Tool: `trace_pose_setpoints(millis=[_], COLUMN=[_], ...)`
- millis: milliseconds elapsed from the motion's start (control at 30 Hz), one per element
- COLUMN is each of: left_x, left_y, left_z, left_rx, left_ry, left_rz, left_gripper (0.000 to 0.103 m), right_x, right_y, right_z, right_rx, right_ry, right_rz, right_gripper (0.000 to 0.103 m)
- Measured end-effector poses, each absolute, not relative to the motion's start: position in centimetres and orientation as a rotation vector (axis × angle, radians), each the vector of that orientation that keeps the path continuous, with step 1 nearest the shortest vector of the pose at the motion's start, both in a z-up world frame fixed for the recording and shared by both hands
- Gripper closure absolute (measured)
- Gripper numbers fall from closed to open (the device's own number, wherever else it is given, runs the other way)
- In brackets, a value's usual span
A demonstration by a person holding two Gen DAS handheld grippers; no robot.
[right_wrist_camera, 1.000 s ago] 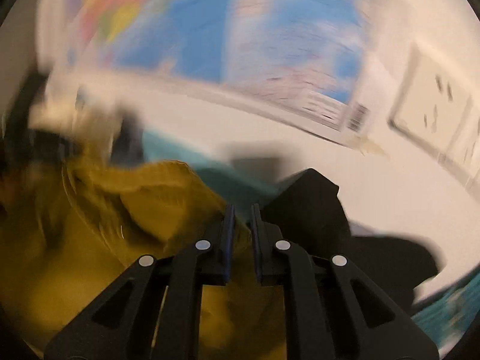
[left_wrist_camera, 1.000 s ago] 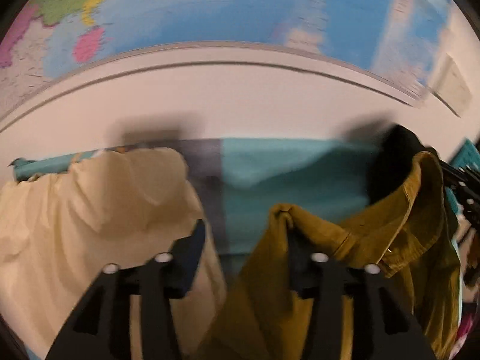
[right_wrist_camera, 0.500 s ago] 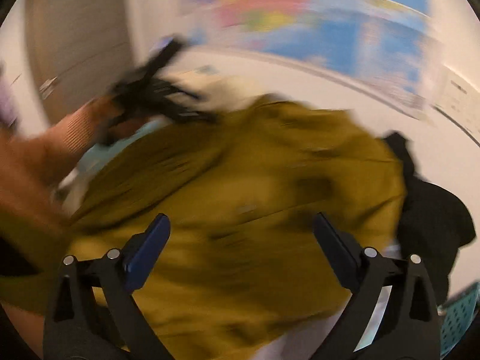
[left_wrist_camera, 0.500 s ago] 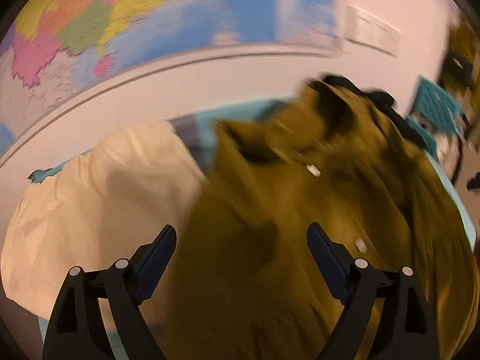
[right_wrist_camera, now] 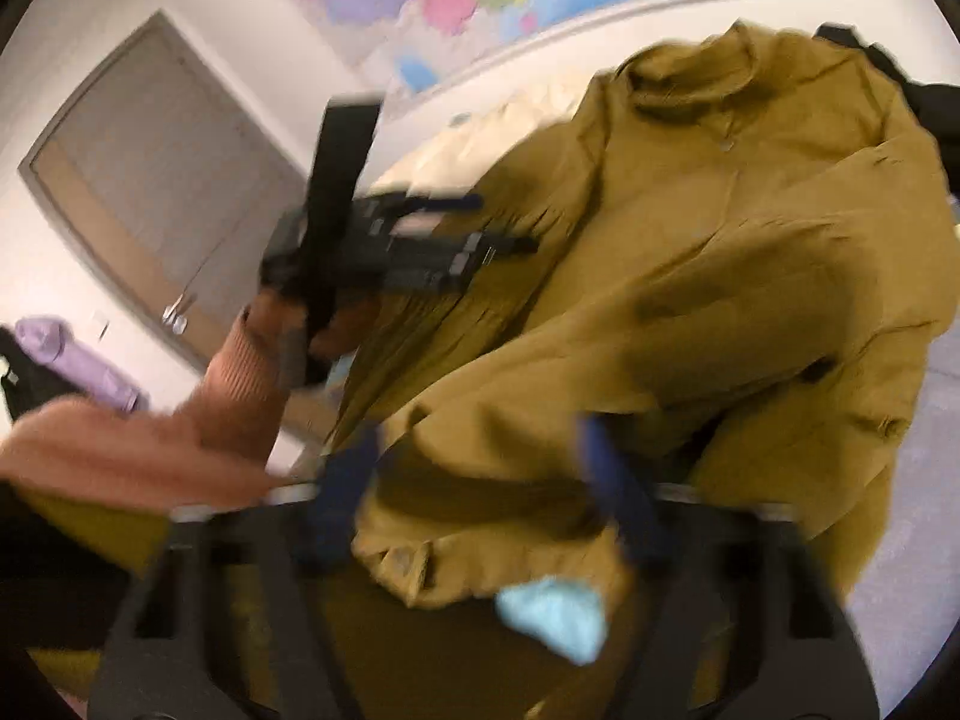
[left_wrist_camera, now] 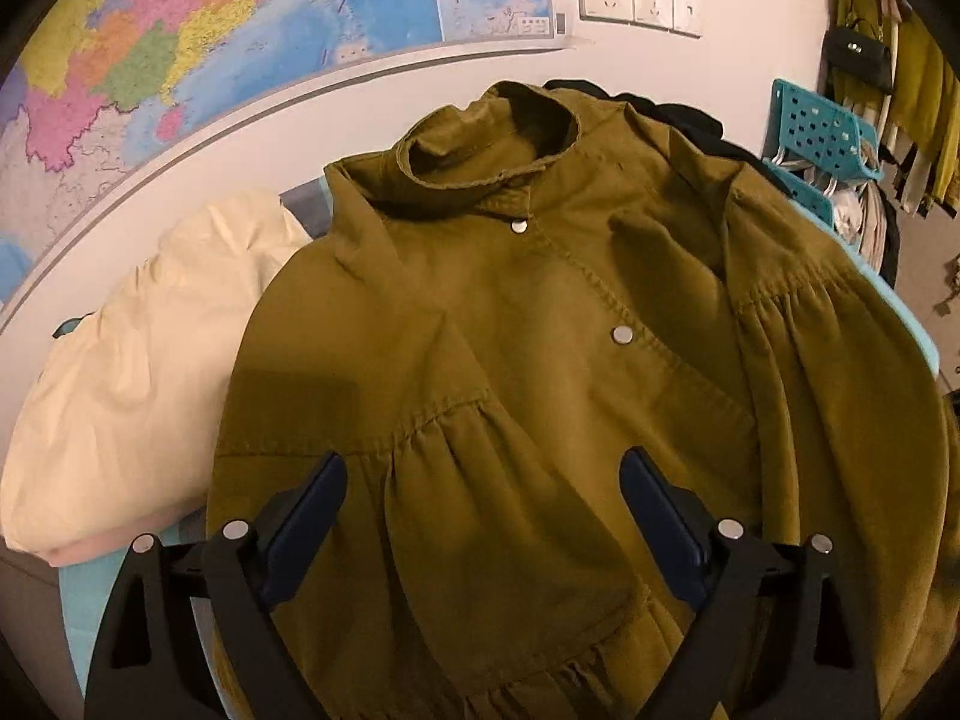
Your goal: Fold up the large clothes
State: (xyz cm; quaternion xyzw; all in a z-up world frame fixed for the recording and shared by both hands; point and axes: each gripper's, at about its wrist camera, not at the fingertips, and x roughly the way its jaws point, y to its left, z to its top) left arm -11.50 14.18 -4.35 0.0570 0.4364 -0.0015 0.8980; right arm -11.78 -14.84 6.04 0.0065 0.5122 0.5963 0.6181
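Note:
An olive-mustard jacket [left_wrist_camera: 540, 324] with snap buttons lies spread front-up on the bed, collar toward the wall. My left gripper [left_wrist_camera: 483, 516] is open above its lower left front, holding nothing. In the blurred right wrist view the same jacket [right_wrist_camera: 720, 276] lies crumpled toward me. My right gripper [right_wrist_camera: 480, 480] is open over a bunched sleeve near the hem, holding nothing. The left gripper [right_wrist_camera: 408, 240] also shows there, held in a hand with an orange sleeve.
A cream garment [left_wrist_camera: 138, 348] lies left of the jacket. A black garment [left_wrist_camera: 690, 114] lies behind the collar. A teal sheet [left_wrist_camera: 96, 594] covers the bed. A turquoise basket [left_wrist_camera: 822, 132] and hanging clothes [left_wrist_camera: 900, 78] stand right. A map [left_wrist_camera: 240, 30] covers the wall. A door [right_wrist_camera: 156, 180] is far left.
Both grippers held the jacket's top edge a second ago. They have let go and opened, and the jacket has dropped flat onto the bed. Both grippers pulled back toward its hem.

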Motion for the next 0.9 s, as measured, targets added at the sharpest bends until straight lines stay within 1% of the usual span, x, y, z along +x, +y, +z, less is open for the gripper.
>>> trace_pose_setpoints(millis=[33,100,233,267,333,367,433,533,567,600,633,667,700,733,767,800,867,900], left_x=[-11.6,-12.0,-12.7,-12.7,-12.8,-12.8,-12.9,-12.7,-12.4,-12.2,-11.9,-11.5,-11.0,-10.6,-10.5,-10.3,-10.2,-10.3], left_y=[14.1,14.3,15.3,15.8,16.4,16.6,16.4,15.2,14.6,14.2,13.9,13.7,13.6,13.7,13.9,14.3,15.3,16.3], left_z=[-4.4,-4.3,-3.6,-3.4,-3.1,-3.1,-3.3,-4.2,-4.7,-5.2,-5.7,-6.3,-6.9,-7.5,-7.8,-8.1,-8.0,-7.5], left_rx=[0.121,0.125,0.113,0.104,0.078,0.062,0.053,0.076,0.099,0.111,0.122,0.141,0.166,0.178,0.177,0.174,0.156,0.100], left_ry=[0.903,0.898,0.879,0.874,0.874,0.877,0.889,0.920,0.939,0.956,0.971,0.988,1.006,1.023,1.029,1.029,1.020,1.011], left_rz=[0.002,0.007,0.023,0.030,0.025,0.024,0.015,-0.025,-0.027,-0.031,-0.024,-0.001,0.046,0.072,0.079,0.099,0.122,0.106], left_gripper=[0.014,0.014,0.016,0.017,0.017,0.017,0.017,0.015,0.012,0.012,0.012,0.012,0.012,0.017,0.027,0.035,0.071,0.080], right_x=[-11.4,-9.9,-4.2,-2.5,0.3,1.7,4.7,7.3,8.0,8.6,8.7,8.9,9.0,9.2,9.1,8.5,8.1,7.8], right_y=[-15.1,-17.0,-23.6,-25.5,-28.2,-29.5,-31.9,-33.9,-34.5,-35.1,-35.6,-36.1,-36.6,-37.2,-37.6,-37.9,-37.5,-37.1], right_z=[6.9,10.2,17.4,18.5,19.0,18.5,16.0,10.3,8.2,6.3,4.9,3.6,3.0,2.8,3.2,4.2,6.5,7.9], right_rx=[0.038,0.043,0.066,0.082,0.068,0.072,0.109,0.052,0.076,0.083,0.063,0.051,0.030,-0.014,-0.045,-0.058,-0.115,-0.155], right_ry=[1.155,1.039,0.825,0.807,0.803,0.823,0.911,1.045,1.092,1.143,1.184,1.219,1.238,1.241,1.224,1.206,1.151,1.104], right_rz=[1.378,1.341,1.124,1.077,0.960,0.896,0.835,0.678,0.631,0.604,0.584,0.553,0.514,0.449,0.412,0.409,0.388,0.375], right_gripper=[0.100,0.100,0.100,0.100,0.100,0.099,0.098,0.095,0.095,0.094,0.092,0.087,0.066,0.042,0.033,0.032,0.032,0.031])
